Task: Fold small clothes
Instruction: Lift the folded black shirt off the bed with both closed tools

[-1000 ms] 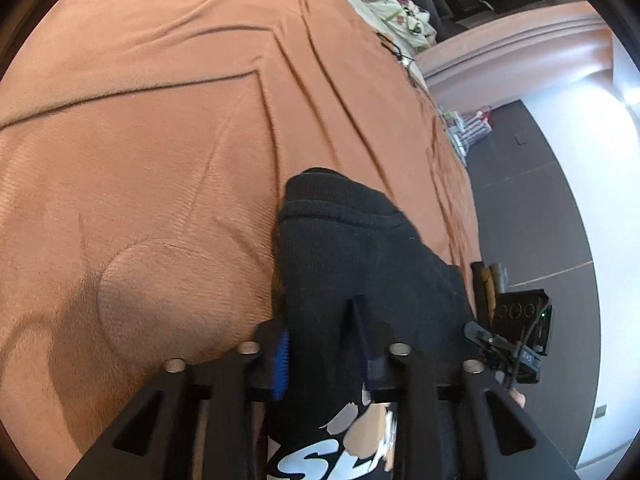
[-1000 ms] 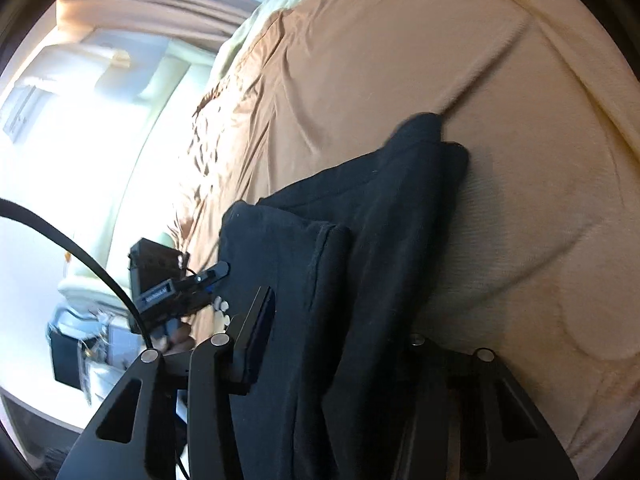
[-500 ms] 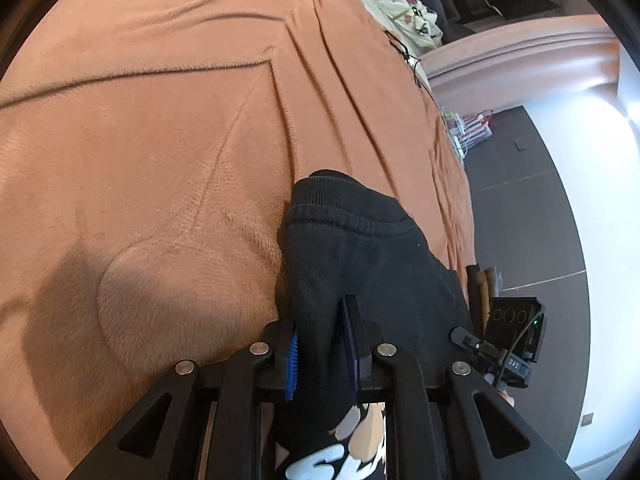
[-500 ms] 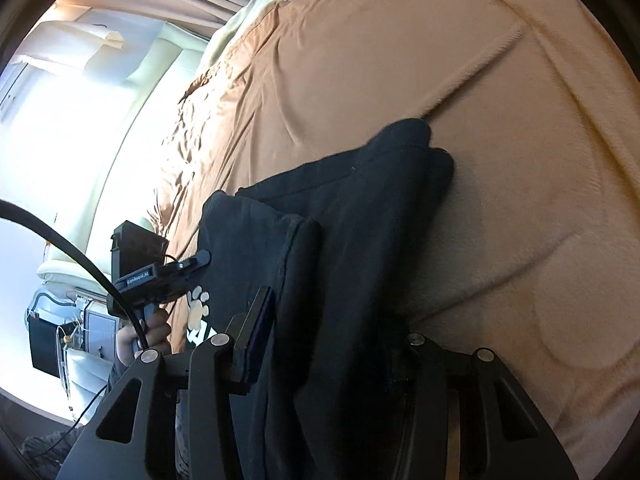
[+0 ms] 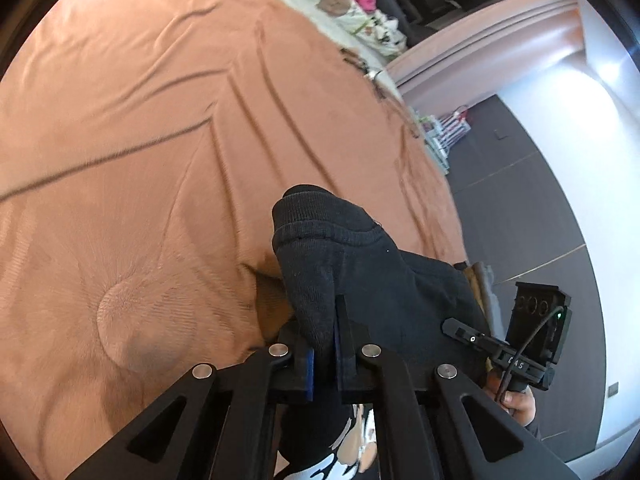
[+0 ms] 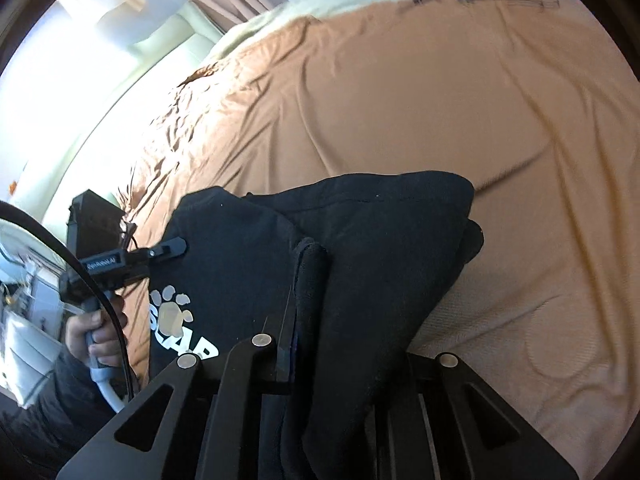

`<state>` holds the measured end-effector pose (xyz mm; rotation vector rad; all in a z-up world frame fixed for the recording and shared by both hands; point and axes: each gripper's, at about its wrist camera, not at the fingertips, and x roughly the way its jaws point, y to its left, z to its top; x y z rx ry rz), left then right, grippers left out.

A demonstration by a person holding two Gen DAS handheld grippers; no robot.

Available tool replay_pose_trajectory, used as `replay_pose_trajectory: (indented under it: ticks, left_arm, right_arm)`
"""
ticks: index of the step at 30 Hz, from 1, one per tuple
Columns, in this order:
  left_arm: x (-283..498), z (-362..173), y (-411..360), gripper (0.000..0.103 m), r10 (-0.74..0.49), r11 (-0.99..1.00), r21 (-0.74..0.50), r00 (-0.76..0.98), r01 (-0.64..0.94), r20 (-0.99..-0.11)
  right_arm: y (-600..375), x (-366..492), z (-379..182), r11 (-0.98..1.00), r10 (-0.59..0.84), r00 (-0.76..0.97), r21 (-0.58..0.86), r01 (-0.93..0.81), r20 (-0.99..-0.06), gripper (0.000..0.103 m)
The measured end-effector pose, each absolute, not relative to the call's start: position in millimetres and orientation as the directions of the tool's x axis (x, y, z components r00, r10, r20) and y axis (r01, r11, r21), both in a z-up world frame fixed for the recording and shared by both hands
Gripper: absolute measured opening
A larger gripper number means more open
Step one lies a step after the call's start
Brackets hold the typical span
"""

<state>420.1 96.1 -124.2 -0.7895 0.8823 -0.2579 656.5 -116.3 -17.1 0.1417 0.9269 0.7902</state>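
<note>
Both grippers have just been closing, and each now has cloth between its fingers. The left gripper (image 5: 325, 344) pinches a ribbed fold of the black garment (image 5: 360, 276), its blue-padded fingers pressed tight on the fabric where half a second ago there was a clear gap around it. The right gripper (image 6: 296, 344) has gone from standing wide around a thick fold to clamping a rolled edge of the same garment (image 6: 360, 240); its left finger shows against the cloth, while the other is buried under the black fabric. The garment lies near the edge of the bed (image 5: 140, 140), on an orange-brown blanket (image 6: 440, 100), and compared with a second ago its gripped end is bunched and drawn up off the blanket, with a shadowed hollow showing beneath it in the left wrist view. The printed paw and white lettering (image 6: 180, 320) face up on the part nearest the person's hand (image 6: 96, 332). To my reading, the grasp stage is finished and the lift has begun; the next move is probably to carry the held edge across the rest of the garment to make a fold
</note>
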Motion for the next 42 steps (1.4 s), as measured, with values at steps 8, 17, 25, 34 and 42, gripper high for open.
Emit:
replay_pose_trajectory:
  ticks: [8,17,25,34,42]
  left_arm:
    - [387.9,-63.4,82.4,0.006,-0.505,0.715,-0.700,0.685,-0.010,-0.525]
    - [339.6,-1.2,59.6,0.006,-0.514,0.727,-0.679,0.733,0.099,-0.444]
    - [292.0,47.3,37.2,0.006,-0.531,0.726,-0.662,0.766,0.189,-0.364]
    - [249.0,115.7,-11.7,0.006,-0.590,0.695,-0.634,0.773,0.340,-0.233]
    - [251.8,163.3,-84.9,0.006,-0.669,0.670,-0.582,0.714,0.461,-0.205]
  right_arm:
    - [-101.0,587.7,21.7,0.743,0.634,0.462,0.322,-0.587,-0.619,0.010]
    - [-127.1,497.0,54.2,0.757,0.620,0.557,0.233,-0.611,-0.553,0.010]
    - [-162.8,411.1,79.5,0.766,0.611,0.622,0.167,-0.621,-0.490,0.010]
    - [-213.5,313.3,127.2,0.809,0.557,0.726,0.063,-0.585,-0.403,0.010]
    - [-273.9,255.0,150.0,0.857,0.486,0.804,0.004,-0.516,-0.343,0.010]
